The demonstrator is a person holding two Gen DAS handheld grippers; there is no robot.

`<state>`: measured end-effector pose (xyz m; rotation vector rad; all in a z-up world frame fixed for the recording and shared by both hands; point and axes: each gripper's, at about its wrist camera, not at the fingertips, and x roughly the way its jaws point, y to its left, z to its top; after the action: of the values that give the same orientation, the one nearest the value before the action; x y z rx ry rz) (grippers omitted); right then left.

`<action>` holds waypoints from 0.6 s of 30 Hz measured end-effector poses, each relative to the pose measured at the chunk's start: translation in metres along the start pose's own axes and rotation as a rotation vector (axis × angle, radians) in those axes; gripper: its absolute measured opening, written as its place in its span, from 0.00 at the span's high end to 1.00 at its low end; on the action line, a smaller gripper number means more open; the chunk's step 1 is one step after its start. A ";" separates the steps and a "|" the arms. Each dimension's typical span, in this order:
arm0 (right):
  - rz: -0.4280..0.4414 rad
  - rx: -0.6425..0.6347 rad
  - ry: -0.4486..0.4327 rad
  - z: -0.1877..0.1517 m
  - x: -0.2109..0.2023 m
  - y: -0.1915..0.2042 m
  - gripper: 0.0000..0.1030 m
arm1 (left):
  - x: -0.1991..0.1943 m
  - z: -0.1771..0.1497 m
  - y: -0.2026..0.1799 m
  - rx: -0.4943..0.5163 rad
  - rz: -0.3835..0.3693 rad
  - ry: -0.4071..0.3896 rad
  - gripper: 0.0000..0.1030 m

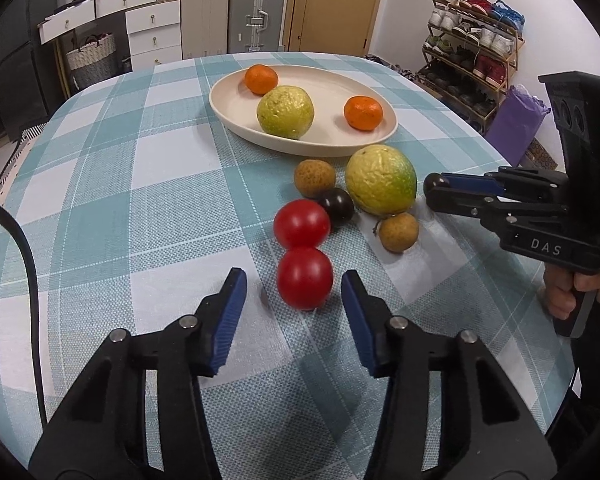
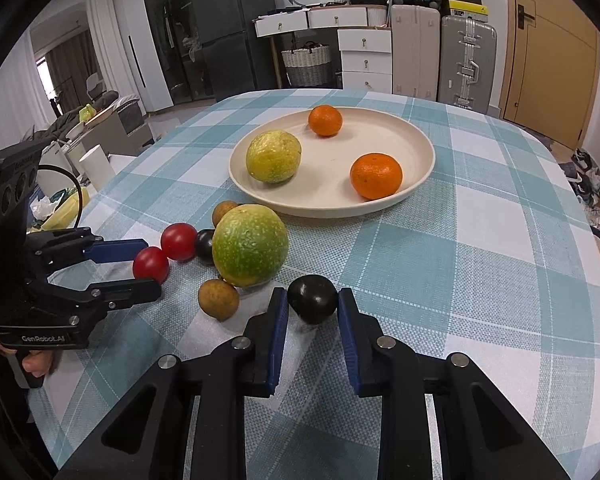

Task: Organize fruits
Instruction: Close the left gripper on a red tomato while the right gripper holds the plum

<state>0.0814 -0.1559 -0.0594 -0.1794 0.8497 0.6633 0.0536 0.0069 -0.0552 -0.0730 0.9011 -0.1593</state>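
The cream oval plate serves as the landmark; in the left wrist view its long axis runs from upper left to lower right. On it lie two small oranges and a round yellow-green fruit with a rough, speckled skin. Just in front of the plate, on the blue-and-white checked tablecloth, a larger green-yellow fruit lies with its long axis roughly across the table, its greener end toward the right gripper in the left wrist view. Around it cluster two brown, dry-skinned round fruits, a dark glossy plum and two smooth red tomatoes touching each other in a line that points back toward the plate.

The left gripper stands partly open astride the nearer tomato, its blue pads not visibly touching the fruit. The right gripper is clamped on a second dark plum, farther from the plate than the green-yellow fruit.

"DAS" is printed on the right gripper's body in the left wrist view; "GenRobot.AI" reads on the left gripper's body in the right wrist view.
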 end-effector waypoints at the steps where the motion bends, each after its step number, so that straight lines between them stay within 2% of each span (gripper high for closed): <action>1: 0.001 0.001 -0.002 0.000 -0.001 -0.001 0.75 | 0.000 0.000 0.000 0.001 0.002 -0.001 0.58; 4: 0.005 0.010 -0.015 -0.001 -0.005 -0.003 0.75 | 0.001 0.001 0.000 -0.003 -0.004 0.000 0.67; 6: 0.007 0.015 -0.023 -0.001 -0.007 -0.005 0.75 | 0.001 0.001 0.000 -0.007 -0.021 0.000 0.76; 11: 0.017 0.020 -0.036 -0.002 -0.012 -0.007 0.75 | -0.003 0.002 0.000 -0.024 -0.020 -0.015 0.76; 18: 0.023 0.038 -0.070 -0.001 -0.020 -0.010 0.75 | -0.024 0.011 0.000 -0.031 -0.027 -0.094 0.76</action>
<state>0.0776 -0.1738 -0.0457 -0.1118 0.7971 0.6706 0.0476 0.0107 -0.0298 -0.1208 0.8095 -0.1655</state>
